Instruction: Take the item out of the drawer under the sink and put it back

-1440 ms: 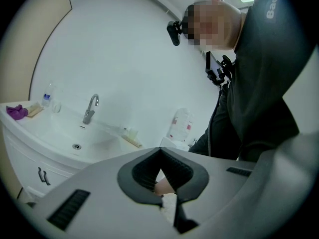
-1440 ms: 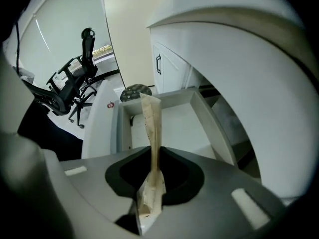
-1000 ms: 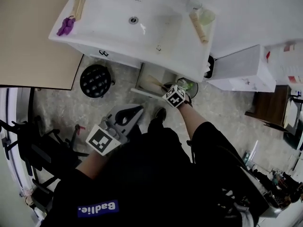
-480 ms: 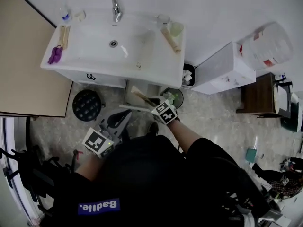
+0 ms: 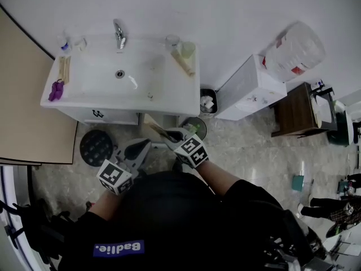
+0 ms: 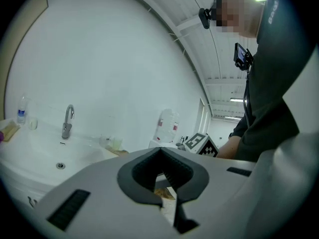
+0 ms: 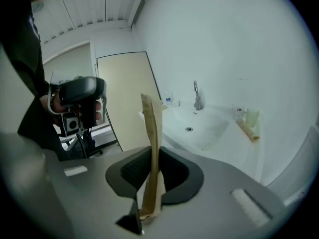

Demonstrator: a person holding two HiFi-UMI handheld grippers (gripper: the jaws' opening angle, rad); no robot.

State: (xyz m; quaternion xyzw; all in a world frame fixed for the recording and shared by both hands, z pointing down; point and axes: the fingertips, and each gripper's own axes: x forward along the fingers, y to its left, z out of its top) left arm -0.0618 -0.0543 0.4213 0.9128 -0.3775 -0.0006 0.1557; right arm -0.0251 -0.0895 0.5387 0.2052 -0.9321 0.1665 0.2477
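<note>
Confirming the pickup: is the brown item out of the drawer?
Out: the brown item, clamped in the right hand-held gripper, is at sink height.

We wear a black short-sleeved shirt with a blue patch of white lettering near the hem. Our left tool and right tool have light grey bodies and dark grey pads. Each carries a cube printed with black-and-white square markers.
</note>
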